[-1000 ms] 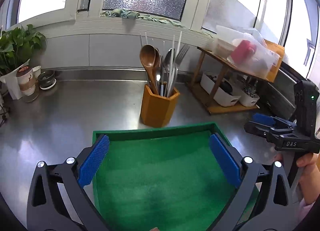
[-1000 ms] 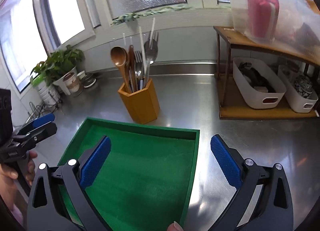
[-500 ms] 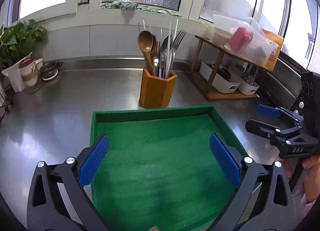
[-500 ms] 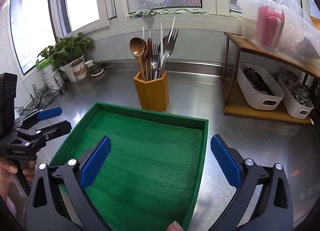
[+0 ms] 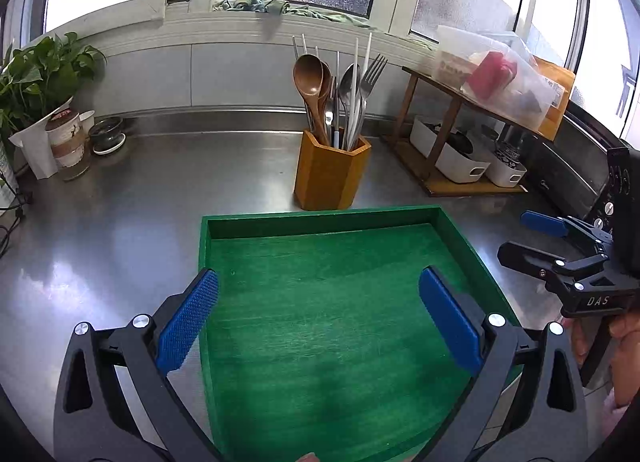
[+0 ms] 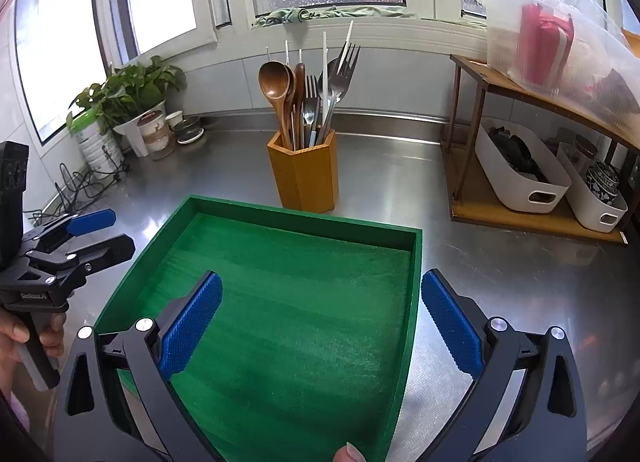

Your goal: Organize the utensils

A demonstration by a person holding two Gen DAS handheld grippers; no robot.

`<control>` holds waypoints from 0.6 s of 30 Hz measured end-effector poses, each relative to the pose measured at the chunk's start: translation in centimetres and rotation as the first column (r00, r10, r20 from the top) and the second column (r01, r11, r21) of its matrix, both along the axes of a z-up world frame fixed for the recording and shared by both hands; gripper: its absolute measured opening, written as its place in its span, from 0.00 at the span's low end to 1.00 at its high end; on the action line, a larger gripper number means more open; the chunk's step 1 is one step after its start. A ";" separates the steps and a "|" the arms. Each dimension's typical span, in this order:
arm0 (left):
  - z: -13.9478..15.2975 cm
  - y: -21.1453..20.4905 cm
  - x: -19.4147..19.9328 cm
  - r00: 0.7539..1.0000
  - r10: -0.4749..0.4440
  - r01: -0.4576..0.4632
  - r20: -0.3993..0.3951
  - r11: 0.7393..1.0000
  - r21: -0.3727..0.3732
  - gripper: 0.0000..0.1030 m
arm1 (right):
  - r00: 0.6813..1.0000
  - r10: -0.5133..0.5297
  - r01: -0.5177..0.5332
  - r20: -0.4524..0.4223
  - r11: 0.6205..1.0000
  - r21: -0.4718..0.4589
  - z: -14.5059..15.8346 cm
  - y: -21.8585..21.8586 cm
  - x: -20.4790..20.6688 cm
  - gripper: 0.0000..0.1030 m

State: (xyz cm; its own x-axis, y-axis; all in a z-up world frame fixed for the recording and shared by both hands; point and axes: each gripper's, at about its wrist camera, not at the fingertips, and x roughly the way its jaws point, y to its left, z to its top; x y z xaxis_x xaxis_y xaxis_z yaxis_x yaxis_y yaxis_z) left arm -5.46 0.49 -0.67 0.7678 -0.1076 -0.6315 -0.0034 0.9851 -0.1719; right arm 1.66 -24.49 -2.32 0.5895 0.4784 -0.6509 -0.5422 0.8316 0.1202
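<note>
**Both grippers spread wide above a bare green tray, utensils upright in the holder**

Nearest the lens, the left gripper (image 5: 318,314) hangs over the green tray (image 5: 320,222), blue pads spread wide apart, nothing between them. Same story on the other side: the right gripper (image 6: 322,318) sits above the tray too, jaws released, gripping nothing, its right pad out past the tray's right rim over bare metal. A fingertip just peeks in at the bottom edge of the right wrist view.

Each tool shows up in the other's camera. In the left wrist view the right gripper appears at the far right edge, a hand (image 5: 624,342) wrapped on its handle. In the right wrist view the left gripper shows at the far left edge, held the same way.

The tray lies flat on the steel counter (image 5: 120,222), its floor bare. Just beyond its far rim stands the wooden utensil holder (image 5: 330,172), upright, close to the tray. Packed inside: a wooden spoon (image 5: 309,80), a metal fork (image 5: 372,74), metal spoons, pale chopsticks, all handles down.

Further back, left, a potted plant (image 5: 36,78) with cups beside it. To the right, a wooden shelf (image 5: 452,90) with white bins (image 5: 460,158) underneath and a clear plastic container (image 5: 500,78) on top. Frosted windows run behind it all.
</note>
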 end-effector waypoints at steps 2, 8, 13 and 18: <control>0.0 0.1 0.0 1.000 0.005 -0.005 -0.001 1.000 -0.002 0.92 | 1.000 0.000 0.000 0.001 1.000 -0.002 0.0 0.1 -0.1 0.97; 0.0 0.2 0.0 1.000 0.009 -0.009 -0.005 1.000 0.004 0.92 | 1.000 -0.004 0.004 -0.004 1.000 -0.002 0.0 0.2 -0.1 0.97; 0.0 0.4 0.0 1.000 0.014 -0.014 -0.009 1.000 0.001 0.92 | 1.000 -0.006 0.006 -0.007 1.000 -0.007 0.0 0.3 -0.1 0.97; 0.0 0.3 0.0 1.000 0.013 -0.013 -0.009 1.000 0.002 0.92 | 1.000 -0.006 0.006 -0.006 1.000 -0.009 0.0 0.2 0.0 0.97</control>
